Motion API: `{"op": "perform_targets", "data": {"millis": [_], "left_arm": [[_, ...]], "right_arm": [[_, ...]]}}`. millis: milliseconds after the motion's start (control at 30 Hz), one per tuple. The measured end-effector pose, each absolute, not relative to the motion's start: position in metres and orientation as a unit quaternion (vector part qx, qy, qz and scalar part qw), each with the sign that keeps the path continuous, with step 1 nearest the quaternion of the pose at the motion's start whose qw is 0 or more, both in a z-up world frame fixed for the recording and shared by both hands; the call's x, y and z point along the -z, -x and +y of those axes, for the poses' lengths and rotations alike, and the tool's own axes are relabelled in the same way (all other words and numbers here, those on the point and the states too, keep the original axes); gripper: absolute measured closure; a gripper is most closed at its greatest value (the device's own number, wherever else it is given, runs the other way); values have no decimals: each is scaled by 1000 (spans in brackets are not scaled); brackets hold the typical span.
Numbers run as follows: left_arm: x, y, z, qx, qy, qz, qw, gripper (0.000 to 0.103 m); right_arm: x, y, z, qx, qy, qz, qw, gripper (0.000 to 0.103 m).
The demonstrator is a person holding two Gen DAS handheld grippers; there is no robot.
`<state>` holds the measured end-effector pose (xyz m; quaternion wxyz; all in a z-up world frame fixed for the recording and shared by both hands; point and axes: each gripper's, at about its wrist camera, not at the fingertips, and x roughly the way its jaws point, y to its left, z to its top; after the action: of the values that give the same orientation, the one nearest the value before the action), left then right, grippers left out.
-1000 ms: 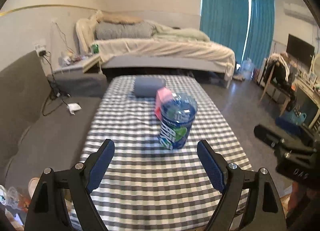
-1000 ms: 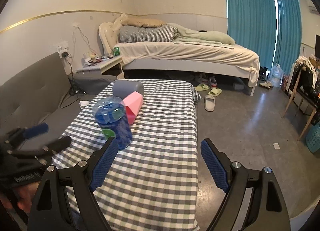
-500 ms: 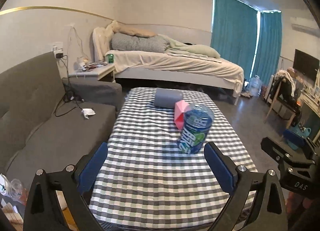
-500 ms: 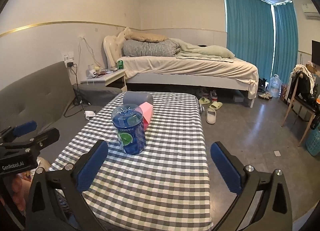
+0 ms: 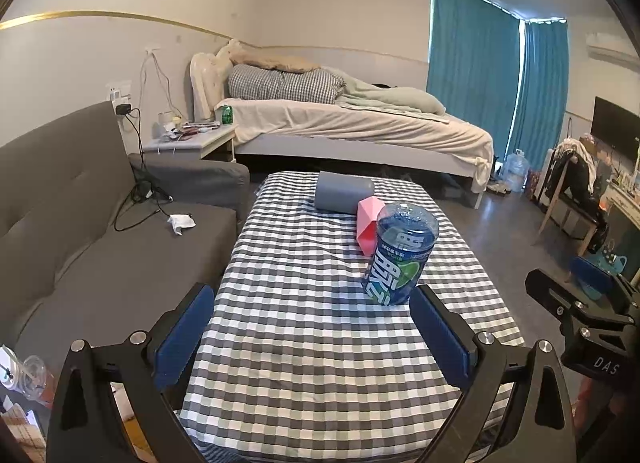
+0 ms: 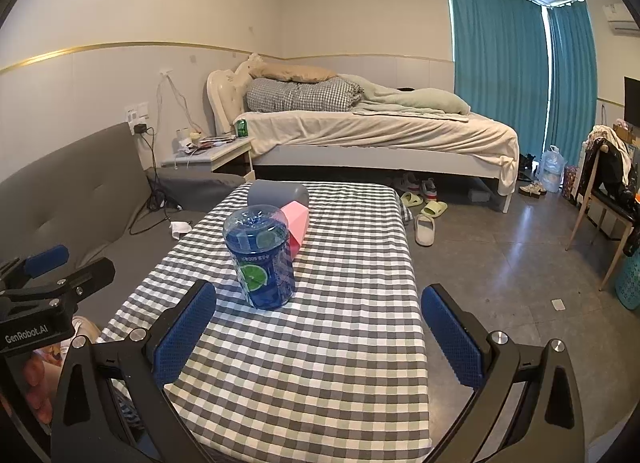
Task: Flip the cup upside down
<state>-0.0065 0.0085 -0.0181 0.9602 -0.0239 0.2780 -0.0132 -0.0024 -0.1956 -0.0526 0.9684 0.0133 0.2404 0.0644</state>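
A clear blue cup (image 5: 400, 255) with a green lime label stands on the checked tablecloth (image 5: 312, 343), closed end up; it also shows in the right wrist view (image 6: 262, 257). My left gripper (image 5: 312, 337) is open and empty, held back from the cup, which sits ahead and to the right of it. My right gripper (image 6: 320, 337) is open and empty, with the cup ahead and to its left. Each gripper shows at the edge of the other's view.
A pink cup (image 5: 367, 225) and a grey cup (image 5: 345, 191) lie on their sides behind the blue cup. A grey sofa (image 5: 80, 231) runs along the left of the table. A bed (image 5: 352, 127) stands beyond. Slippers (image 6: 425, 229) lie on the floor at right.
Both grippers have pulled back and risen away from the blue cup, which now looks farther off. Both stay open. The cup has not moved.
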Motion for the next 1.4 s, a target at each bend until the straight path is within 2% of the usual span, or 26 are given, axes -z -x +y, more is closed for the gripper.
{"op": "perform_targets", "data": {"millis": [1400], "left_arm": [[21, 4, 9, 22, 30, 279, 960, 2]], "right_arm": [[58, -3, -191, -59, 0, 249, 967, 0]]}}
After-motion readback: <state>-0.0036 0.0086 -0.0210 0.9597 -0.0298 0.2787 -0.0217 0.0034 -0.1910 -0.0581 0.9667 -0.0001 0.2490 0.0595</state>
